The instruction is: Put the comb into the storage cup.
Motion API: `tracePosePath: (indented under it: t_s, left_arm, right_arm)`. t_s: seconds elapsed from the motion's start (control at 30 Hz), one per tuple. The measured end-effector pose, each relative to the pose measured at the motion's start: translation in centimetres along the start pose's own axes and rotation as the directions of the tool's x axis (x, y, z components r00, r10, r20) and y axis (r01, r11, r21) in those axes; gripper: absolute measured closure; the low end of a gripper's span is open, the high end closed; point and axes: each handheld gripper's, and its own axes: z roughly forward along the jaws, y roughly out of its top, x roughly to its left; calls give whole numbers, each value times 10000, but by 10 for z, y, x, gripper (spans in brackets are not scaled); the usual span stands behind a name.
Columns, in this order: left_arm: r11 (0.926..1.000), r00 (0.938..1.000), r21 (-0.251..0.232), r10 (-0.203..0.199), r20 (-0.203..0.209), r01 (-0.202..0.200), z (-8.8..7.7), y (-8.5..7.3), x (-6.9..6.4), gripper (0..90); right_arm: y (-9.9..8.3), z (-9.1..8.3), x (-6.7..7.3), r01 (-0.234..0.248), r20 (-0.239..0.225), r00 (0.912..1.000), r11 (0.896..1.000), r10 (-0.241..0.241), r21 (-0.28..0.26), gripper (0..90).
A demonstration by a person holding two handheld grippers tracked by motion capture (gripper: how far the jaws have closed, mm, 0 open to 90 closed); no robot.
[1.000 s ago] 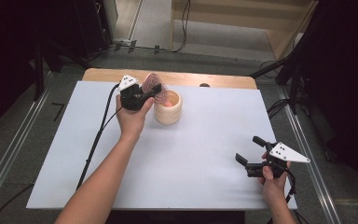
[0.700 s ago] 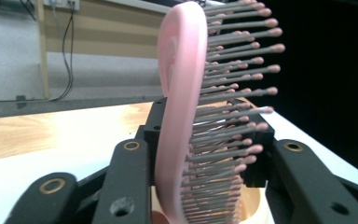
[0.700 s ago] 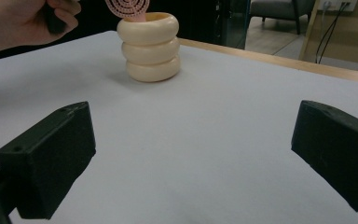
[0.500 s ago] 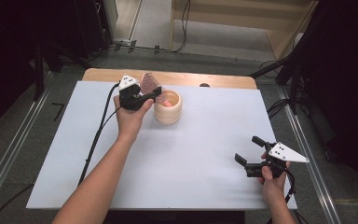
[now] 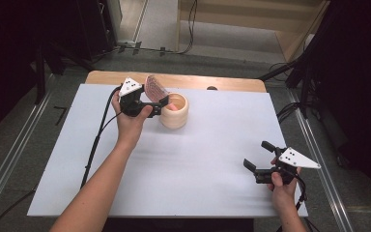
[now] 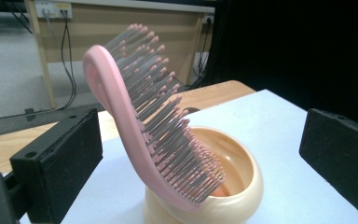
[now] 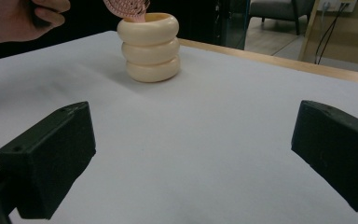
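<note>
Pink hairbrush (image 6: 135, 121) leaning in cream cup (image 5: 175, 111), far counter edge; my left hand-held gripper (image 5: 160, 102) jaws just opened apart; I should withdraw straight, avoiding bristles.

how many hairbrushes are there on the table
1. The pink hairbrush stands handle-down in the cream cup at the far left of the table, leaning on its rim, between the open jaws of the left gripper. Another could be hidden inside the cup.
</note>
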Motion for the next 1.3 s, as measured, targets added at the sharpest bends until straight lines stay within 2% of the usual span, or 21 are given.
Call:
tracePosePath:
  t_s: [0.33,0.83,1.03,1.3]
  left_arm:
    - [9989,9991,234,395,160,-399,-11,-6,-1,0]
    - [9985,9983,220,493,298,-499,-30,-19,-6,0]
    - [9991,9985,154,392,377,-398,-41,-27,-6,0]
    - [9988,9980,164,463,441,-470,-54,-38,-6,0]
  right_arm:
    - [0,-1,0,20,17,10000,10000,-20,-42,0]
    - [0,-1,0,33,26,10000,10000,-33,-34,0]
    - [1,0,0,41,31,10000,10000,-41,-40,0]
    - [0,0,0,-15,46,10000,10000,16,-97,0]
